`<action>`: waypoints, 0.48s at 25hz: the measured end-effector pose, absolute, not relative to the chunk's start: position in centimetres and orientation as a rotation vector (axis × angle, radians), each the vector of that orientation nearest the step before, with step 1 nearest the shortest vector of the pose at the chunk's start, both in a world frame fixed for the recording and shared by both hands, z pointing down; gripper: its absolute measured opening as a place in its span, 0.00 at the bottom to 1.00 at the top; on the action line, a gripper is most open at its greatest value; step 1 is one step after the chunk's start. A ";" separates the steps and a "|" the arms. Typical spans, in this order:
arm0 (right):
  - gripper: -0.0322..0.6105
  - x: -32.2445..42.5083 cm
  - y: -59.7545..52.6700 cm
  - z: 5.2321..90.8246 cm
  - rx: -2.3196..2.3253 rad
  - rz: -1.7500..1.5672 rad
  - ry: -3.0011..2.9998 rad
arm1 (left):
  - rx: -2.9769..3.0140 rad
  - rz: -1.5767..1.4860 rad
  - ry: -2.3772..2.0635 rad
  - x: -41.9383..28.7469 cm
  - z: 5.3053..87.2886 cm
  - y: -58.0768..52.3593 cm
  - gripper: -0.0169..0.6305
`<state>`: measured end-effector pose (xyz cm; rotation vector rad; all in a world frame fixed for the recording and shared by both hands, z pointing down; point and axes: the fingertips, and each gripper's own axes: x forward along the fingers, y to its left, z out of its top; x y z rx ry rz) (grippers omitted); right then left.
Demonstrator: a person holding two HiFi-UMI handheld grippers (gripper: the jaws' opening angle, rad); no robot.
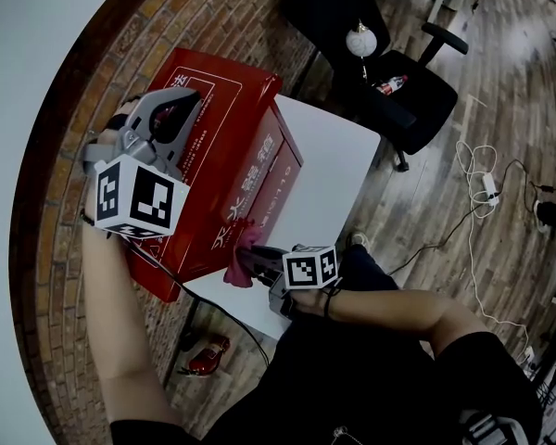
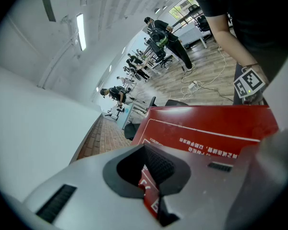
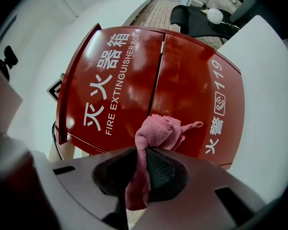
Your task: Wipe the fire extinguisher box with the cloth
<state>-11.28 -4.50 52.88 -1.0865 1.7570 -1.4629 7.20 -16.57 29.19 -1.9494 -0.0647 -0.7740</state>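
Note:
A red fire extinguisher box (image 1: 232,128) lies on a white table (image 1: 329,170), its printed front face (image 3: 149,80) turned toward me. My left gripper (image 1: 181,109) rests on the box's top (image 2: 206,128), jaws shut, tips (image 2: 151,186) down against the red surface. My right gripper (image 1: 252,260) points level at the lower part of the front face and is shut on a pink cloth (image 1: 244,251). The cloth (image 3: 161,133) bunches out of the jaws (image 3: 144,162) and touches the red face below the seam between the two doors.
A black office chair (image 1: 380,54) with a white ball (image 1: 360,40) and a bottle (image 1: 389,85) on it stands past the table. Cables and a power strip (image 1: 486,188) lie on the wood floor. A brick strip and white wall run behind the box. People stand far off (image 2: 158,37).

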 end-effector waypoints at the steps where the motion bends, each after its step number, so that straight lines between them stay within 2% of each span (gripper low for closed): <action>1: 0.15 -11.2 -4.5 52.8 -1.091 -1.467 1.756 | -1.949 -0.774 -0.065 7.2 29.2 -16.6 0.06; 12: 0.15 -11.3 -4.3 50.5 -1.070 -1.498 1.760 | -1.951 -0.772 -0.065 7.2 29.2 -16.5 0.06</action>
